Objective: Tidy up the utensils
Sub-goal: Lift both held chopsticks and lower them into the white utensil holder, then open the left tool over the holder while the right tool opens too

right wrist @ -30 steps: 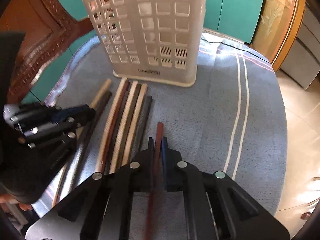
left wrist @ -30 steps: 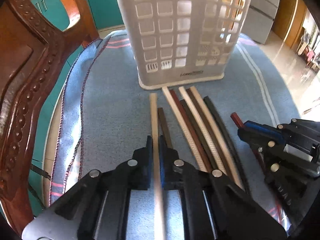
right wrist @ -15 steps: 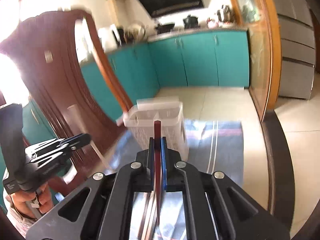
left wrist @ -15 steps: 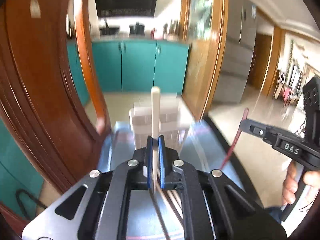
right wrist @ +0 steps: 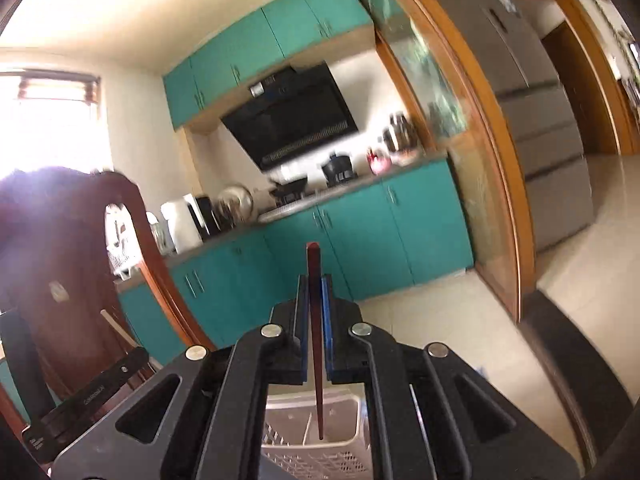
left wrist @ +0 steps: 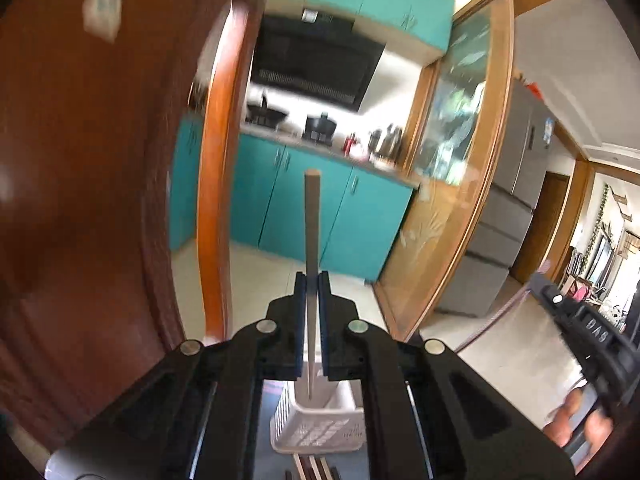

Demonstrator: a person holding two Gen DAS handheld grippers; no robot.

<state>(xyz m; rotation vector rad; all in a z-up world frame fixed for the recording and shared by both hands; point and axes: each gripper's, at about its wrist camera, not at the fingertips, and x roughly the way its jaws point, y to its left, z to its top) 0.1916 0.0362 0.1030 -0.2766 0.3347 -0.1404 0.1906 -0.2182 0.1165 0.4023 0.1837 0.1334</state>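
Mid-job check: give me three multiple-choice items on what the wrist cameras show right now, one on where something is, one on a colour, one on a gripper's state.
1. Where is the white basket relative to the right gripper?
A. Below it, under the chopstick's lower tip
B. Up on the kitchen counter
C. Hanging on the chair back

2. What colour is the chopstick in the left gripper?
A. Dark red
B. Pale beige
C. Bright green

3. What state is the right gripper in?
A. Wide open and empty
B. Shut on a spoon
C. Shut on the dark red chopstick

Answers:
1 A, the right wrist view shows the basket's open top beneath the fingers and the stick's lower end.
2 B, the pale chopstick stands upright between the blue pads.
3 C, the pads press both sides of the red stick.
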